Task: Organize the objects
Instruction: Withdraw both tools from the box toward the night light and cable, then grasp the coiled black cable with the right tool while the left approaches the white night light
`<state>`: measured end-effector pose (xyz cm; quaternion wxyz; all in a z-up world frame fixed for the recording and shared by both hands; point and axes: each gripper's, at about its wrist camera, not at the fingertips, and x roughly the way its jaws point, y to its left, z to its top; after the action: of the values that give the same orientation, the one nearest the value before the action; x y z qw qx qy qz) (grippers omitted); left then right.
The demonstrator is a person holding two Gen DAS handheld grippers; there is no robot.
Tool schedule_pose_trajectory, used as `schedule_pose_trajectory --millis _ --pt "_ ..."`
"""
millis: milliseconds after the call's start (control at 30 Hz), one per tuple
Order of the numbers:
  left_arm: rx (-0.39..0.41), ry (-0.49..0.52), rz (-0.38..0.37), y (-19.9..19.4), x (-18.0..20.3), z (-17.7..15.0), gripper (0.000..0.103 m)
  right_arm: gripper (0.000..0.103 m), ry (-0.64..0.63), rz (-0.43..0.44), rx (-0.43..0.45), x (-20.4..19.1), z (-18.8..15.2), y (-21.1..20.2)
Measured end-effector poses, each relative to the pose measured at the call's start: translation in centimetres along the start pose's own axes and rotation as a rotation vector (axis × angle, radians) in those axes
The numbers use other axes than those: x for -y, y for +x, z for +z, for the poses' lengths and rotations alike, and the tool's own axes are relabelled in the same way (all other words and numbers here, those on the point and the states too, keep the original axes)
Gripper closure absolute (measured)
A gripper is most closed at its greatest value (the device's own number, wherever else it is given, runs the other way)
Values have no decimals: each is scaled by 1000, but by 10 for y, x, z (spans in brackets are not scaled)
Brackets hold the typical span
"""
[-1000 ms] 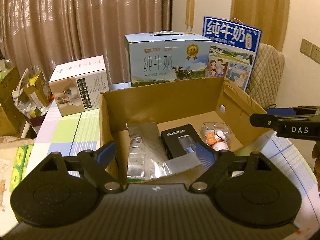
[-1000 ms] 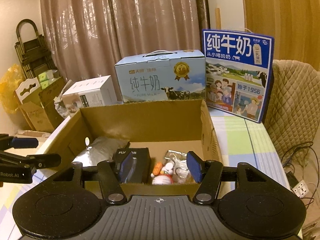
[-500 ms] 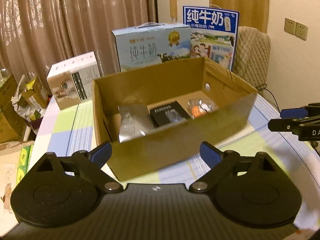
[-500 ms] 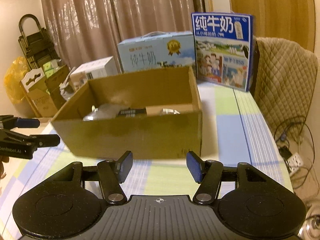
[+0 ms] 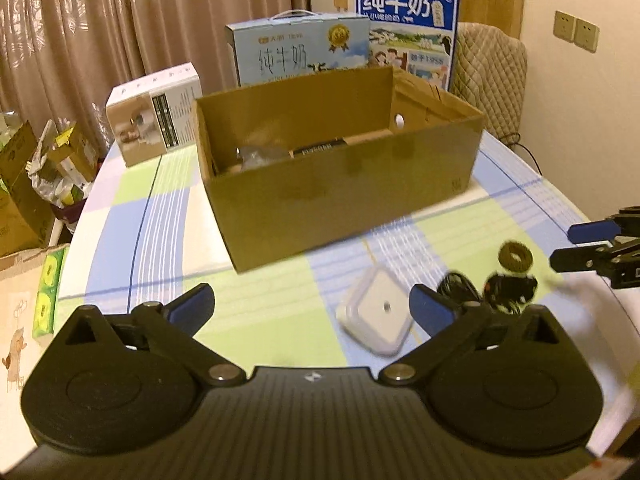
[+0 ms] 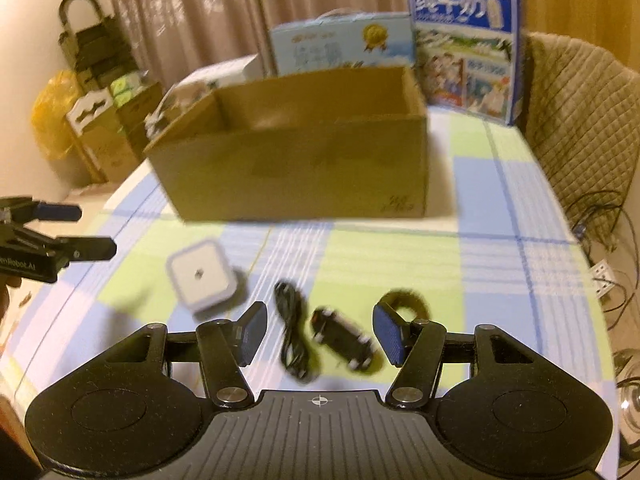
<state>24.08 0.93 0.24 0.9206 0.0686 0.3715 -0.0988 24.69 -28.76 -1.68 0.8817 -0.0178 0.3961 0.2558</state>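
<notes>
1. We are at the pick-up step. The cardboard box (image 5: 344,184) stands mid-table on the checked tablecloth (image 5: 256,312) and already holds a foil pouch (image 5: 260,156) and a black carton (image 5: 320,148).
2. Four items lie loose near the front edge of the table, in front of the box: a white square device (image 6: 202,276), a coiled black cable (image 6: 292,336), a small black toy car (image 6: 344,338) and a dark ring (image 6: 404,300).
3. The left gripper (image 5: 312,304) hovers over the tablecloth, its jaws opening with nothing between them; the white device lies just beside its right finger.
4. The right gripper (image 6: 320,334) holds its jaws apart, unclamped, framing the cable and the car.
5. Next, in our judgement, each gripper must descend and centre on one item before closing; the cable loops may snag.
6. Motion blur smears the small items. We cannot identify the ring's material. The box's near wall hides most of its contents.
</notes>
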Motion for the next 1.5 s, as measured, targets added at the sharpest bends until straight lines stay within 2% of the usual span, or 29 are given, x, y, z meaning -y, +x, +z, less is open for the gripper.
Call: schedule_pose_trajectory --millis 167,300,400,667,900,1100,1267,1400,1500 --pt "-30 -9 -31 -4 0 -12 1 47 -28 28 -46 -9 -6 17" --pt "-41 -11 -54 -1 0 -13 1 56 -40 63 -82 -13 -7 30" --pt "-56 -17 -70 3 1 -12 1 59 -48 66 -104 -15 -8 40" --pt "-86 22 -89 16 8 -11 1 65 -80 49 -150 -21 -4 67" --pt "-116 48 -91 30 11 -15 1 75 -130 13 -192 -26 -3 89" --pt "-135 55 -87 39 10 -17 1 81 -158 9 -206 -32 -2 100" --pt "-141 62 -95 45 13 -14 3 90 -176 -27 -204 -34 -3 106" --pt "-146 71 -108 51 15 -11 7 92 -125 -15 -204 -30 0 104" --pt "-146 109 -116 56 20 -10 9 92 -85 2 -173 -27 7 92"
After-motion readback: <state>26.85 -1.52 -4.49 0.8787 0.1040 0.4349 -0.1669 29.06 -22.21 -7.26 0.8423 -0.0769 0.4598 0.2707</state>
